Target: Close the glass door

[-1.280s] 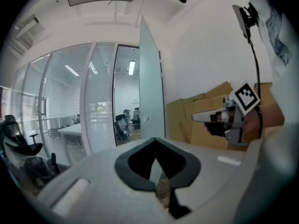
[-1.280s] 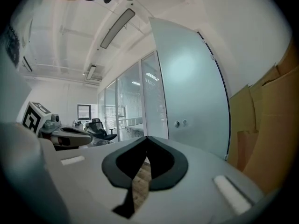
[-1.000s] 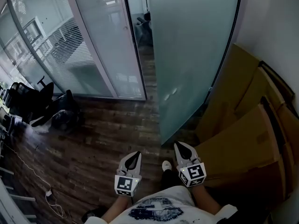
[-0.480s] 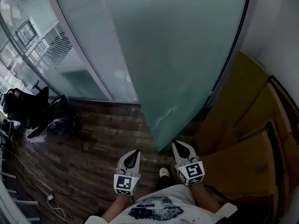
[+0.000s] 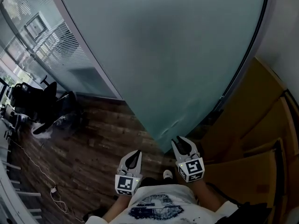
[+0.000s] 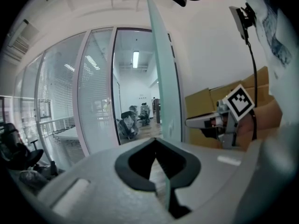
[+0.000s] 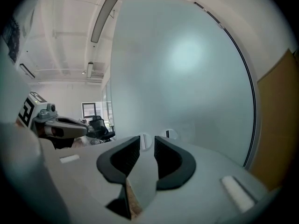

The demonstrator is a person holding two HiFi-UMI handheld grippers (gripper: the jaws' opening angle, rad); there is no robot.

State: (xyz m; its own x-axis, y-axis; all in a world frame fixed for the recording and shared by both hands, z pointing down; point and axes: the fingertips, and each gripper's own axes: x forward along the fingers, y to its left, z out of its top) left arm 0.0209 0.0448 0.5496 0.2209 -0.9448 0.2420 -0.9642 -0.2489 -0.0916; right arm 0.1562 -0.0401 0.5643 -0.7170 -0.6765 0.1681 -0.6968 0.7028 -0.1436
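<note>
Both at glass door [image 5: 177, 55]: left tool [image 5: 136, 154] closed, right tool [image 5: 181, 143] just opened, empty; cardboard [image 5: 247, 125] alongside.

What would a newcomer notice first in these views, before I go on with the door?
The big frosted glass door fills most of the head view, its lower corner just ahead of the right gripper. That gripper's fingers have just been opening, with nothing between them, and point at the door's face near its round fittings. Cardboard leans at the right; dark office chairs sit at far left.
</note>
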